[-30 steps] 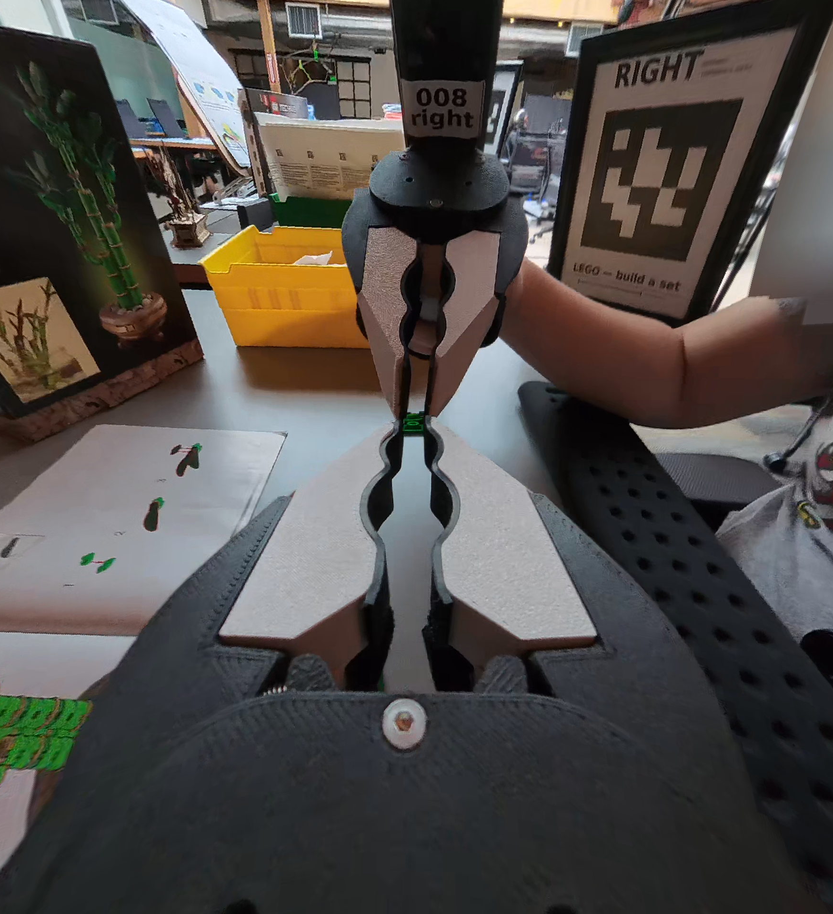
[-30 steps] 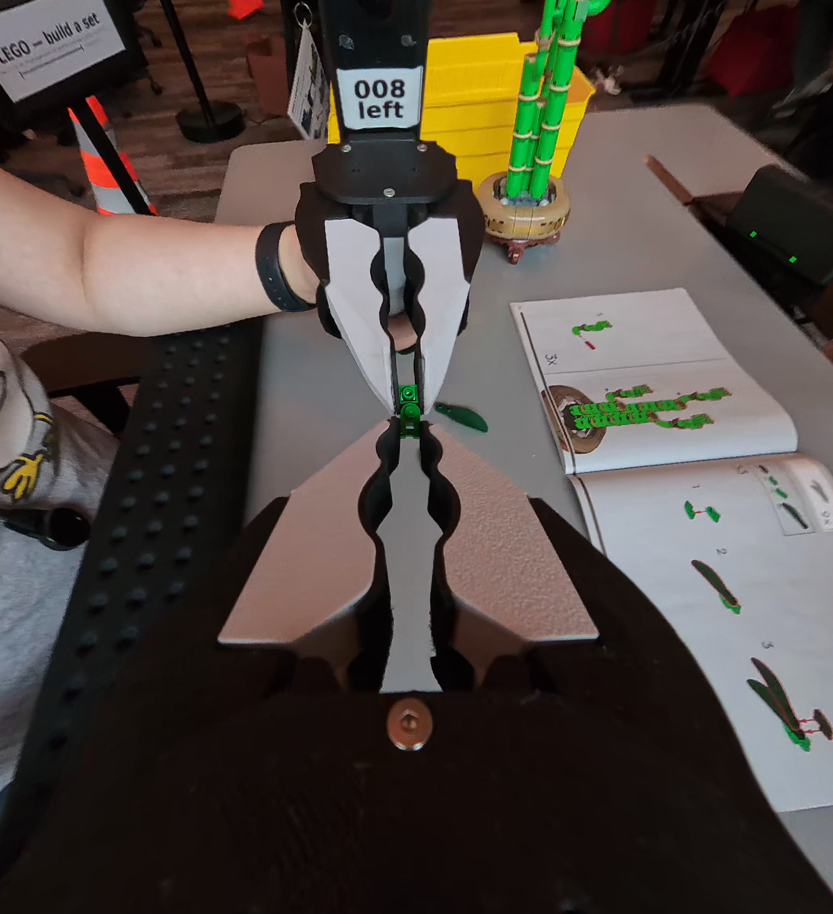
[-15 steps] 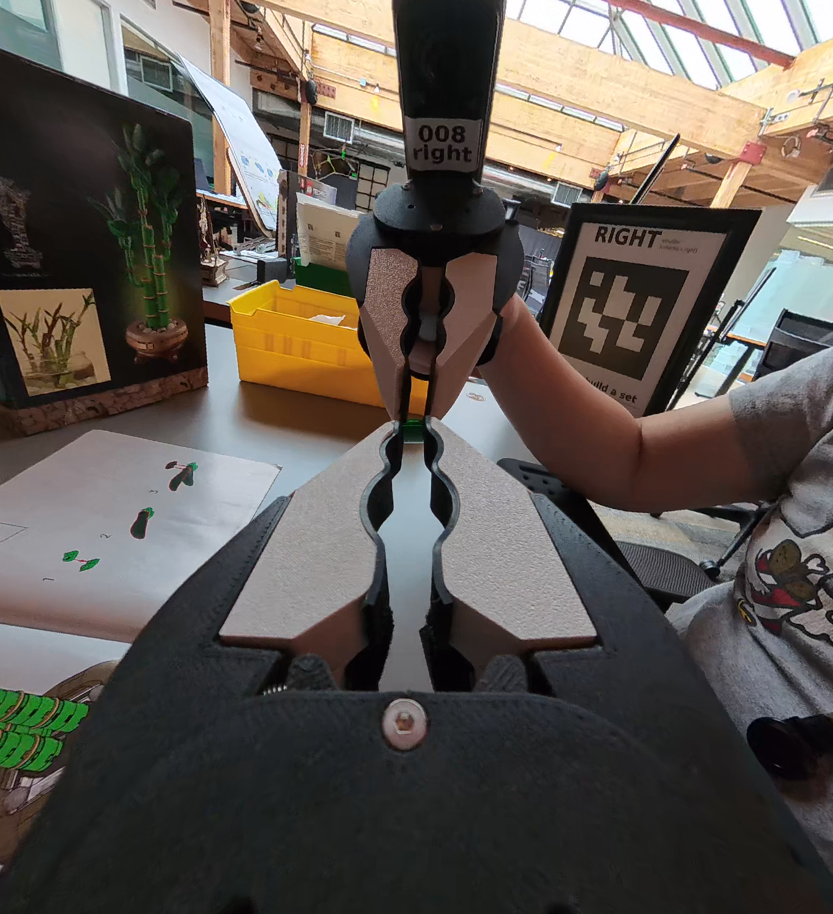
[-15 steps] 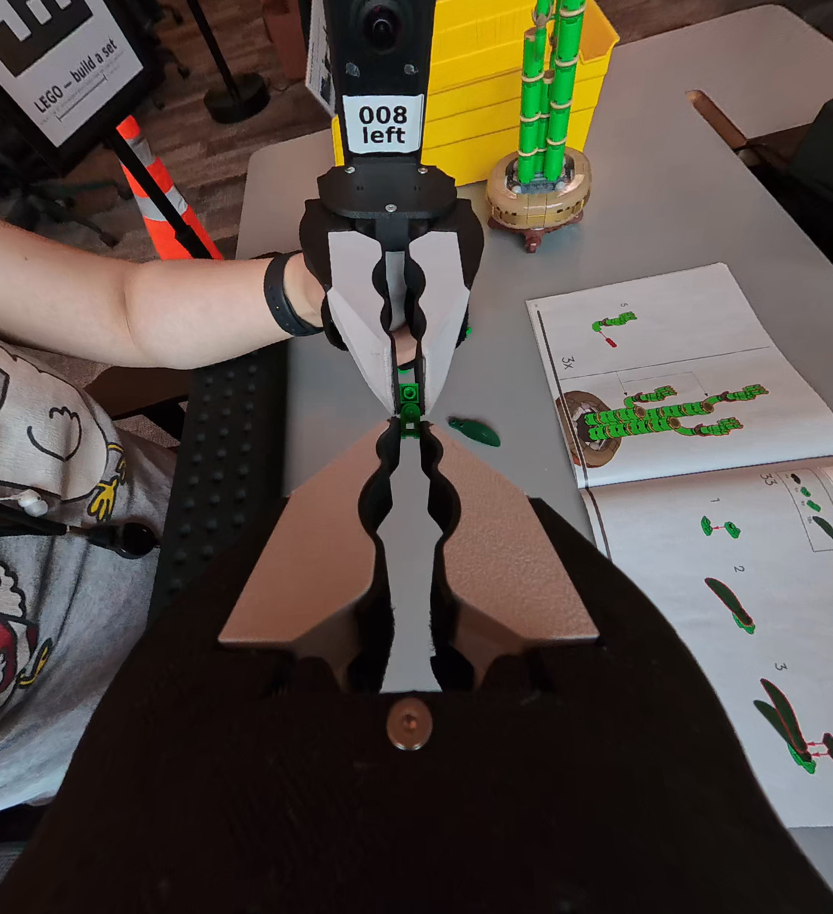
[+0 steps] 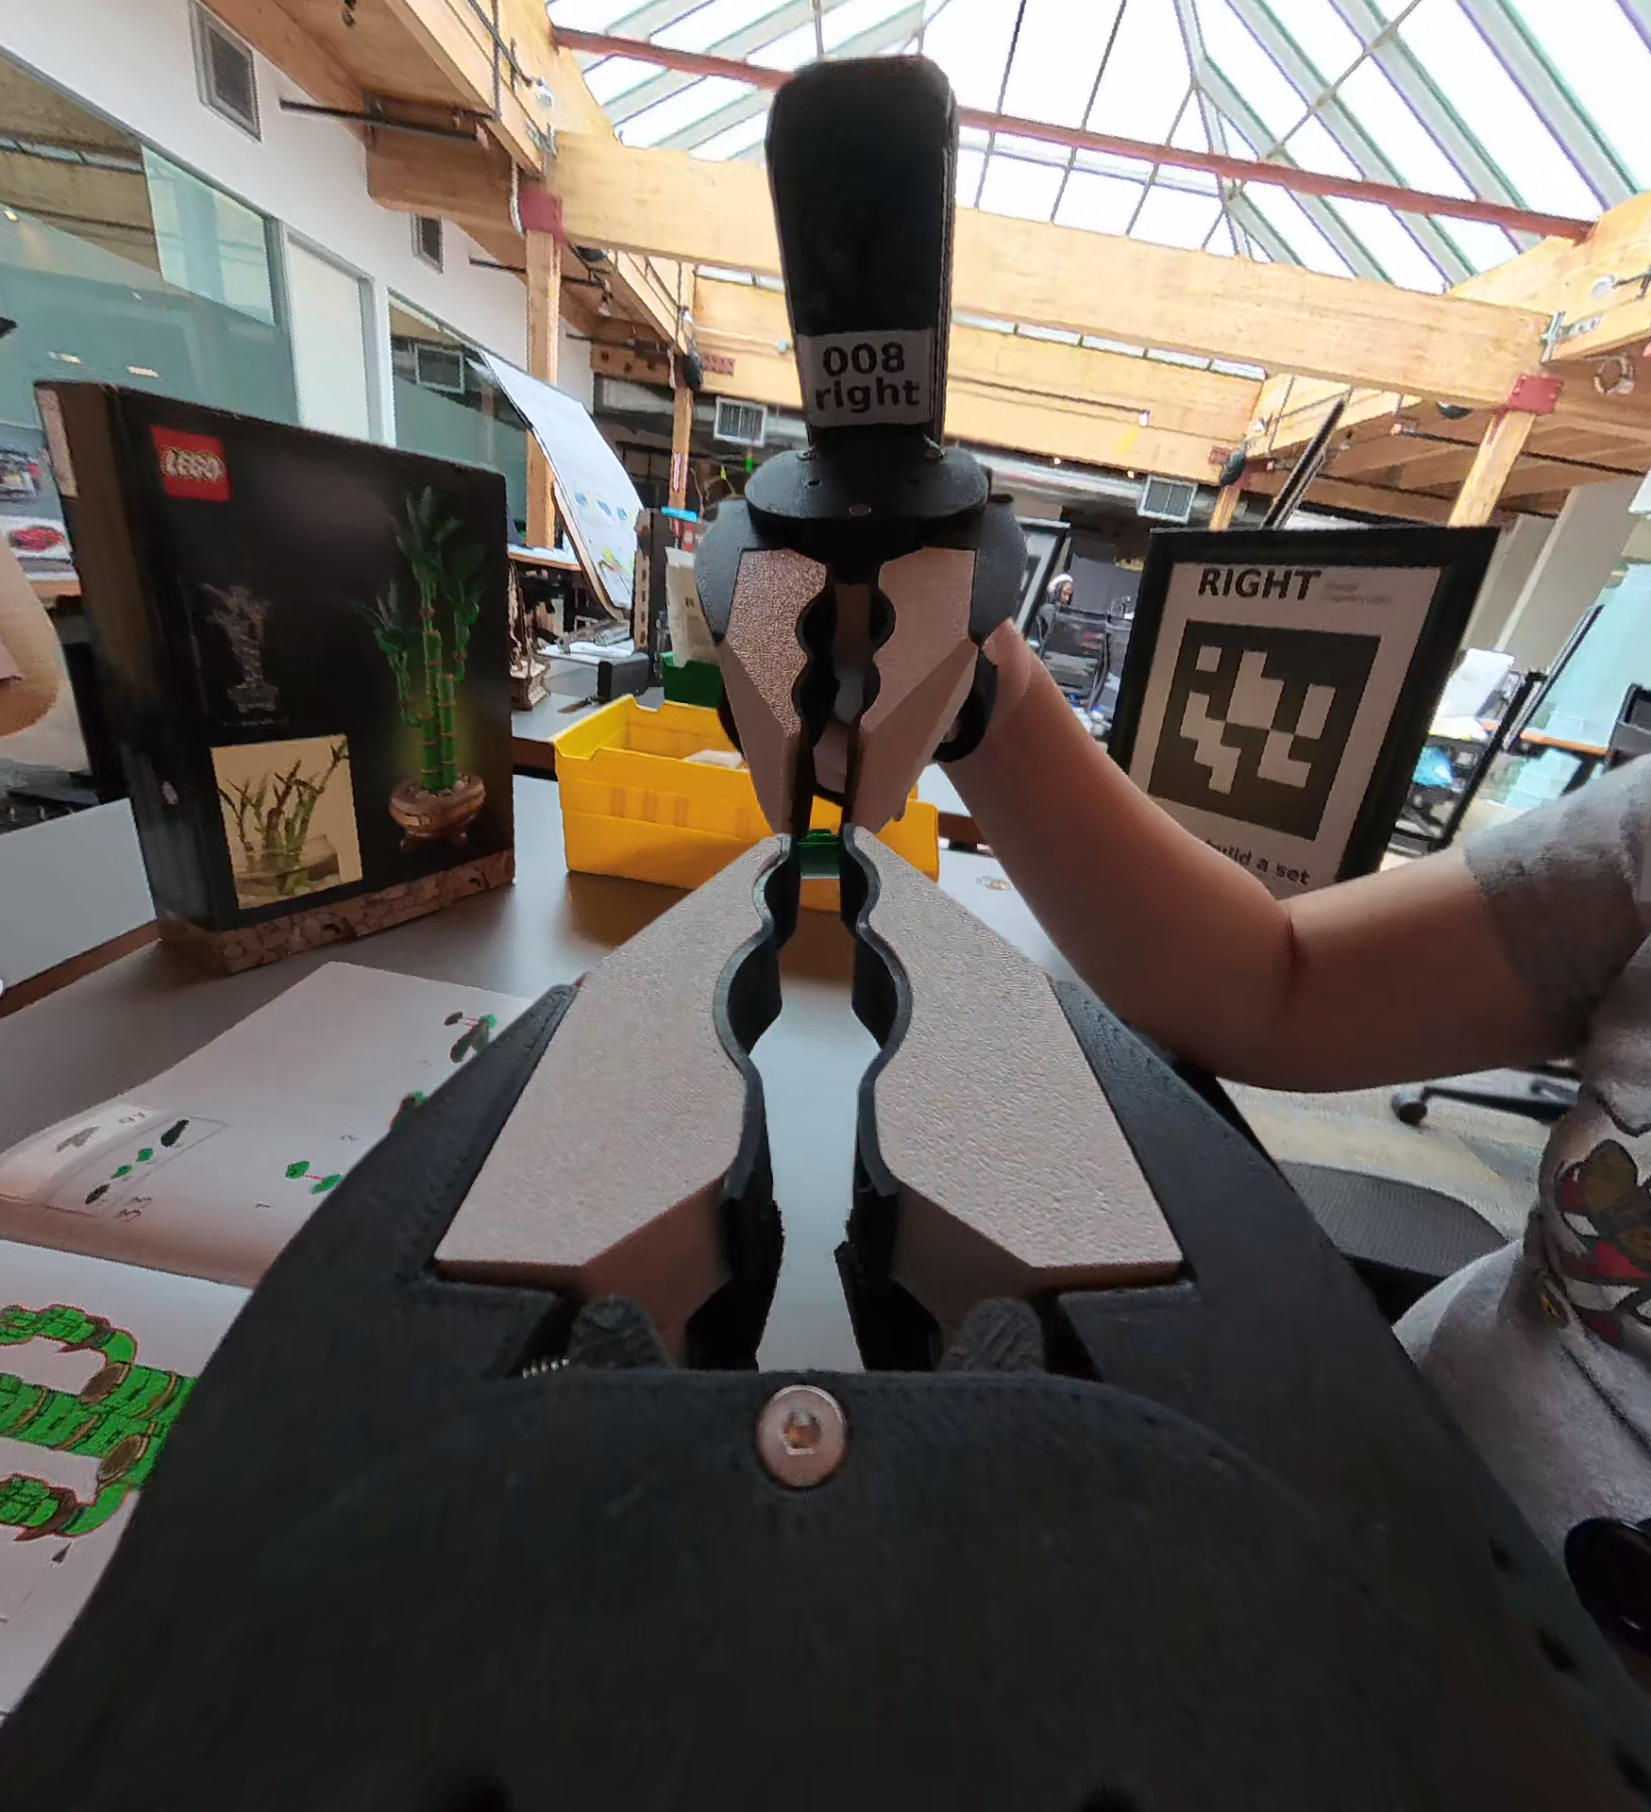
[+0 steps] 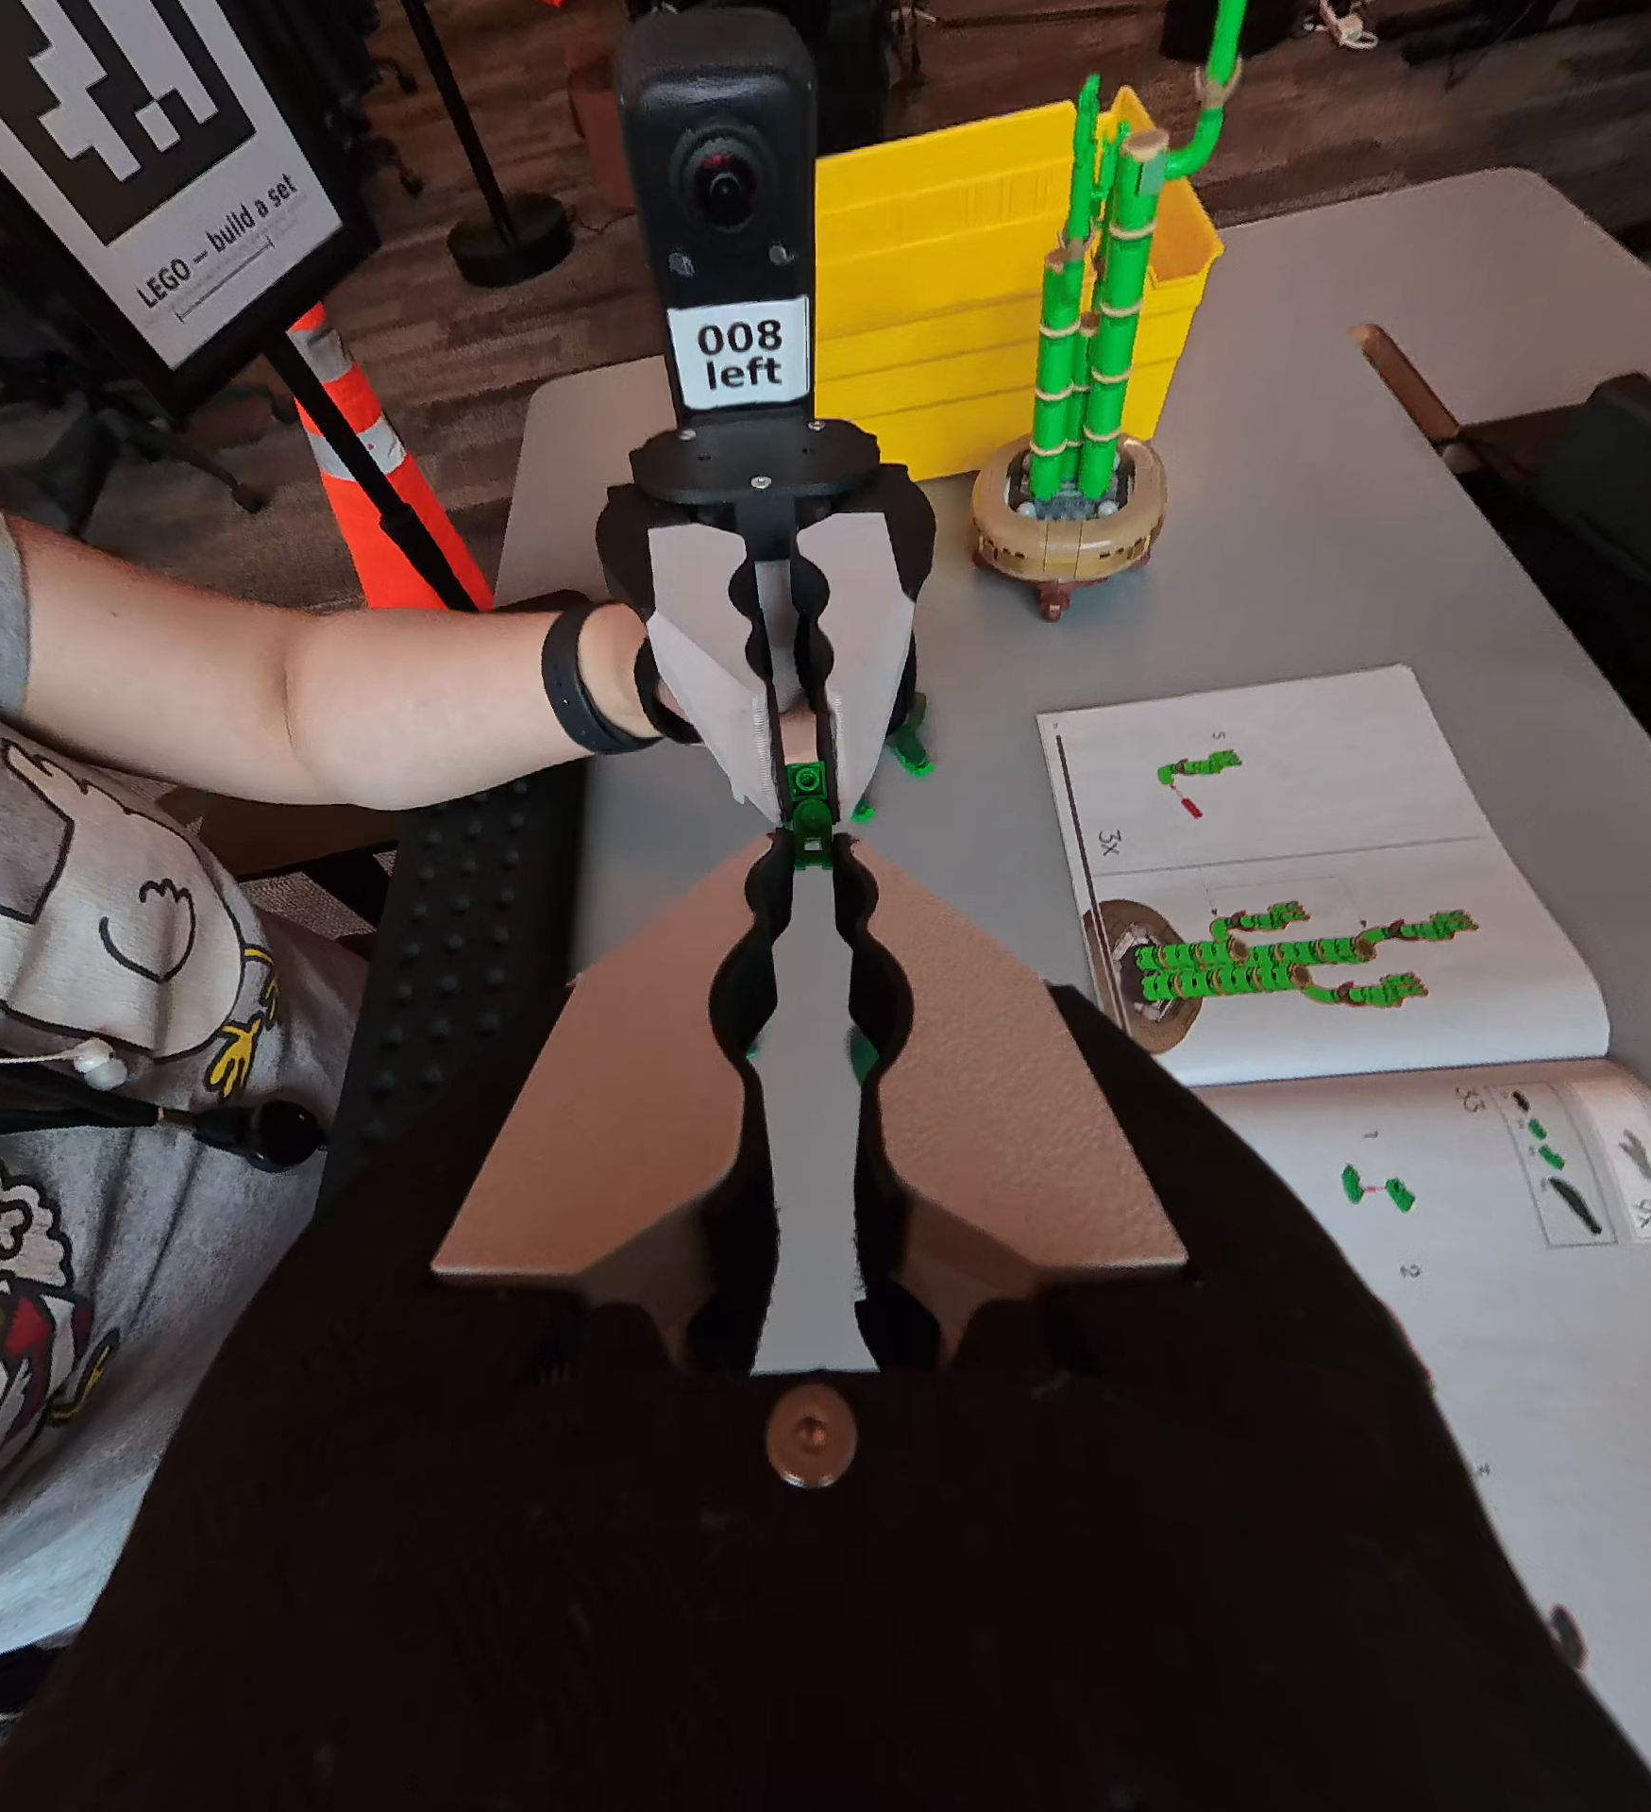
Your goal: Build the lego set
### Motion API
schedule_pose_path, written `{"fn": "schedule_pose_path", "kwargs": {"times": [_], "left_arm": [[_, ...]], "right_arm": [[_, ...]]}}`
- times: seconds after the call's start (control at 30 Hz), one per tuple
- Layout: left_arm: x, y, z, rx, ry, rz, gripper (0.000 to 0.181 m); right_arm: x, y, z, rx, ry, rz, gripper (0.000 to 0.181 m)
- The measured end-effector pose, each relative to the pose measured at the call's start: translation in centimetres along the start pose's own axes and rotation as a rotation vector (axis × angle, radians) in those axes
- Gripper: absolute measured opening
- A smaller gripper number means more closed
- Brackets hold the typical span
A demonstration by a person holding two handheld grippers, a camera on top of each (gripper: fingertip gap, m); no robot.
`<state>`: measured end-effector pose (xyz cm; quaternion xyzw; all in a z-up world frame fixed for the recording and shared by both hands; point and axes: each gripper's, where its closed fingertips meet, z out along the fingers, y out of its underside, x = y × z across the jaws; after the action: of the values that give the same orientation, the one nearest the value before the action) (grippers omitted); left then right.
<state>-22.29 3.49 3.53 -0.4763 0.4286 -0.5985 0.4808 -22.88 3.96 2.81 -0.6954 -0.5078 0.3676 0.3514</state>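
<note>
Tools meet tip to tip above the grey desk [image 6: 1292, 412], each held out level by a bare forearm reaching in from the person's side. The left tool [image 6: 806, 784], its wrist wearing a dark band, points back toward the right tool [image 6: 809, 851], and both pinch the same small green lego piece [image 6: 808, 814]: the left one grips the studded upper end, the right one the lower end. In the left wrist view only a sliver of the piece shows green between the left tool's tips [image 5: 817, 851], with the right tool [image 5: 826, 819] angled down onto it from above.

Bamboo model [image 6: 1086, 392] in its tan pot stands farther back on the desk, just in front of a yellow bin [image 6: 949, 294]. An open instruction booklet [image 6: 1341, 882] lies flat to the right. A few loose green pieces [image 6: 909, 755] rest on the desk near the left tool. The set's box [image 5: 291, 667] stands upright beyond the booklet.
</note>
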Motion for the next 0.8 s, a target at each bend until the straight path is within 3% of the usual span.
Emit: {"fn": "schedule_pose_path", "kwargs": {"times": [0.37, 0.8], "left_arm": [[0.9, -5.5, -3.0, 0.255, -0.02, 0.063, 0.006], [3.3, -8.7, -5.1, 0.36, -0.021, 0.197, 0.005]], "right_arm": [[-1.4, -5.7, 1.0, -0.243, 0.012, -0.089, 0.006], [-4.0, -8.7, 2.0, -0.474, 0.016, -0.116, 0.006]]}}
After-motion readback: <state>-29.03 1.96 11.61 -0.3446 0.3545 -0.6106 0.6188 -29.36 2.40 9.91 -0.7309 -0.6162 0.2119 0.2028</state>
